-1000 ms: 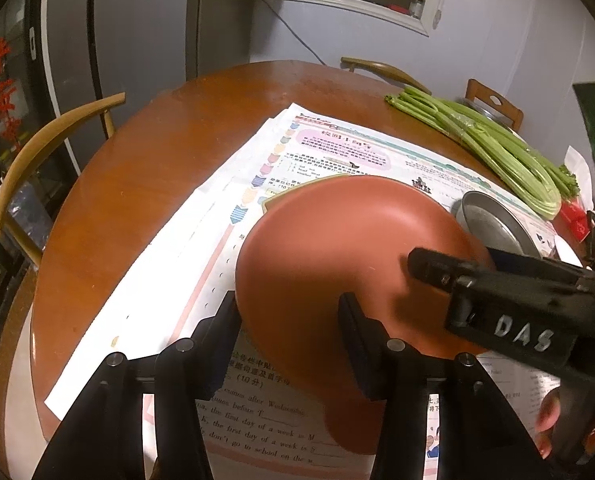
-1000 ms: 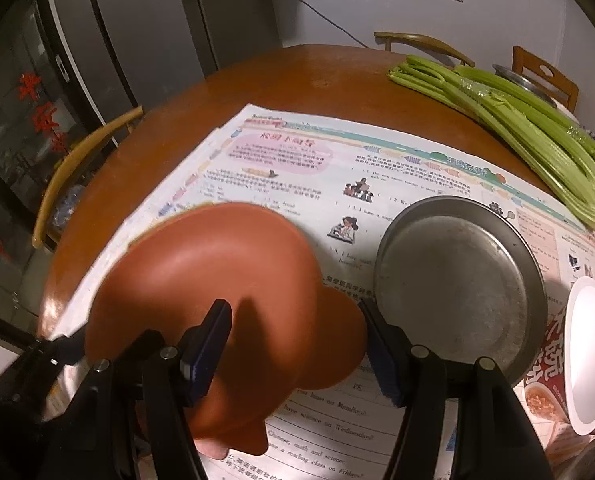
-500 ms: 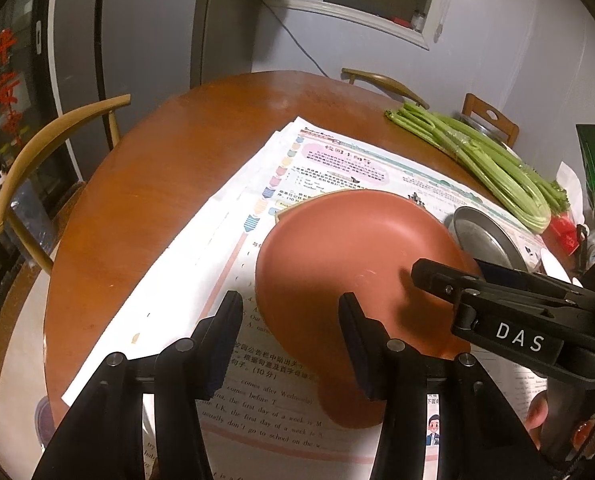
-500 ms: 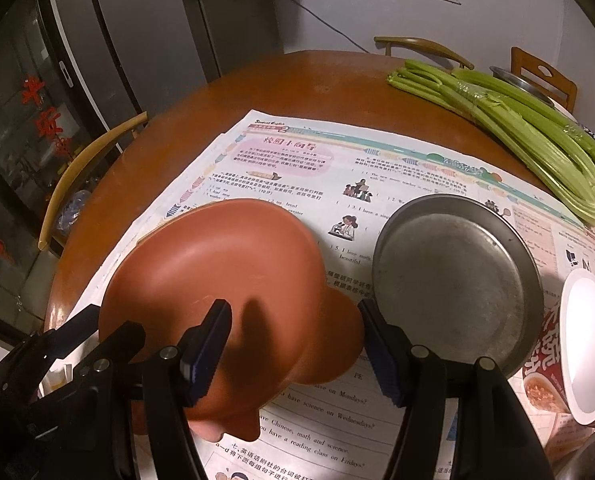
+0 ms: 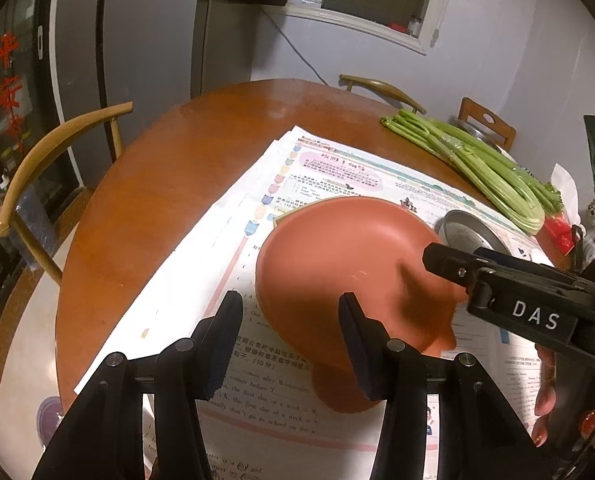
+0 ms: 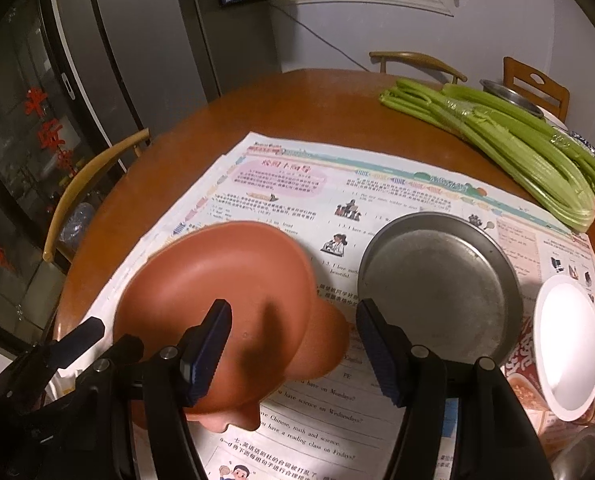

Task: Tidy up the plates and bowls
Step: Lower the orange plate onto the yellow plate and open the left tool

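Resting place: terracotta bowl [image 6: 217, 292] on the newspaper sheets [image 6: 377, 184], which cover part of the round wooden table [image 5: 169, 176]
Left gripper [image 5: 289, 332]: jaws apart, holding nothing, the bowl's near rim just ahead of them
Right gripper [image 6: 293, 344]: jaws apart, holding nothing, over the bowl's right edge
Beside the bowl: metal plate [image 6: 441, 288] on the same paper, to its right, close but apart
Further right: white bowl [image 6: 569, 344], with a second white rim at the frame edge
Gripper label: white letters "DAS" on the right gripper's side, seen from the left wrist view
Newspaper print: English lines readable, "have science on Wednesdays", "a reading class on Fridays"; Chinese headings too small to read
Far side: celery bundle [image 6: 497, 136] lying on the table
Left background: red Chinese characters [image 6: 45, 124] on dark glass, too blurred to read
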Motion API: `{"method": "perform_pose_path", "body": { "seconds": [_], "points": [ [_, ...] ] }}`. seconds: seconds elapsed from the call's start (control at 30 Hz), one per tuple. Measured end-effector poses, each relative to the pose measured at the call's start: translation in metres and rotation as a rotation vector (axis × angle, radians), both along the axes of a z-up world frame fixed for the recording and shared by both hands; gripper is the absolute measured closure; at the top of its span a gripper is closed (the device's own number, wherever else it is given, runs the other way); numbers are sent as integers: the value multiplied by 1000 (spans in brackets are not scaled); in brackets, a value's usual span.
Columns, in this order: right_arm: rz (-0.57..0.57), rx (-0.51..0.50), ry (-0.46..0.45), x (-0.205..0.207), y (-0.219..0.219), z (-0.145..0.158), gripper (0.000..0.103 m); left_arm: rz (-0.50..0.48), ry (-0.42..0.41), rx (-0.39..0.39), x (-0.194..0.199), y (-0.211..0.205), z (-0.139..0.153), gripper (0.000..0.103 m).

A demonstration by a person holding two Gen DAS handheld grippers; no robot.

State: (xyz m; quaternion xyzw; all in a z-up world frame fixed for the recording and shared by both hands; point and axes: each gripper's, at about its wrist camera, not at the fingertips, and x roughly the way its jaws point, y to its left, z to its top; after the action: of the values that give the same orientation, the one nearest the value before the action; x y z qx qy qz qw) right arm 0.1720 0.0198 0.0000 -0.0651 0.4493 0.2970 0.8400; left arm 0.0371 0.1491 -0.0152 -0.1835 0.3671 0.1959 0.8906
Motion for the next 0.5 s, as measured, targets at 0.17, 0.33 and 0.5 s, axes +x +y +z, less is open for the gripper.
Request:
{"method": "perform_pose_path", "body": {
  "seconds": [0.17,0.33,0.5],
  "points": [
    [-6,30,-20,-7,-10,14,38,-7,-14,12,-3,-6,9,52],
    [-20,68,-40,-13,-27,29,38,-18,-25,28,-5,-14,18,51],
    [-41,111,-54,-19,-49,42,38,-34,-32,45,-6,-25,26,51]
  ]
}}
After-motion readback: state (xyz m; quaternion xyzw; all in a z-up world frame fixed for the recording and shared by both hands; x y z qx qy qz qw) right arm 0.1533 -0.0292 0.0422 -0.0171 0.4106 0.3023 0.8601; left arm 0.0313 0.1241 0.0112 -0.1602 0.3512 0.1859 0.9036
